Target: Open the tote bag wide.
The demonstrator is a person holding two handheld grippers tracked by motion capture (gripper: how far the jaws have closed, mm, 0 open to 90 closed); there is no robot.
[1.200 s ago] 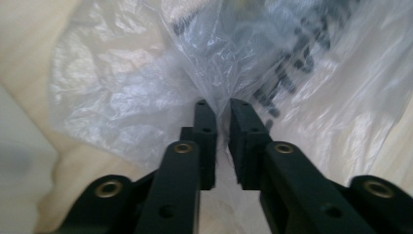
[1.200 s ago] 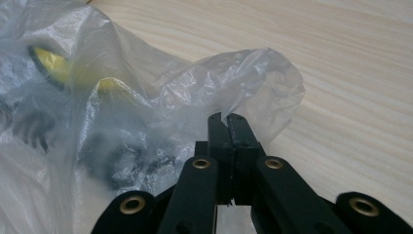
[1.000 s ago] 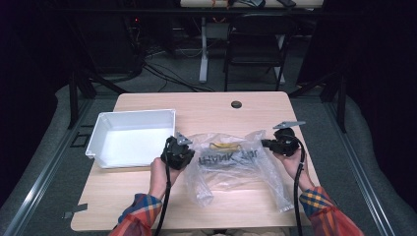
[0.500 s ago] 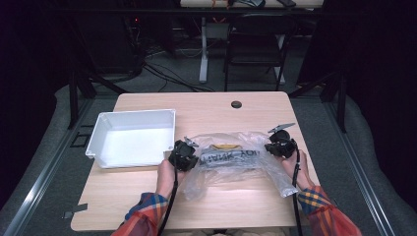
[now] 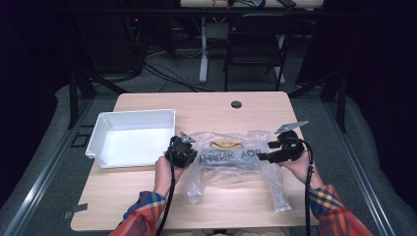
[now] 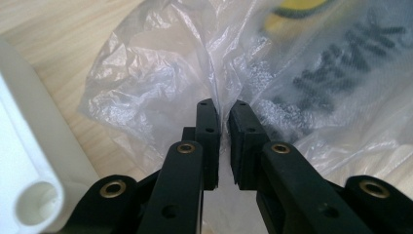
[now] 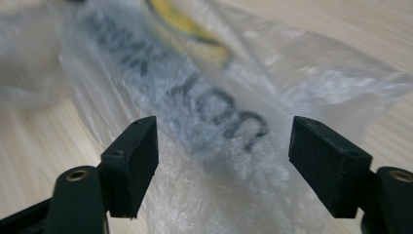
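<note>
You have one plastic bag [image 5: 231, 162] and one white tray [image 5: 130, 137]: your left gripper [image 6: 223, 117] pinches the bag, your right gripper [image 7: 221, 146] has just spread apart over it.

High view looked forward and down over the table [image 5: 206, 105]; both gripper views sat close, facing along their jaws at, probably, the same plastic bag [image 5: 231, 157].

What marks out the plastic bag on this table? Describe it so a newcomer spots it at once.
Start at the wooden table and find the white tray on its left side. Just right of the tray lies the plastic bag, crumpled and see-through. Unlike the rigid, plain tray, it carries dark lettering and a yellow mark.
</note>
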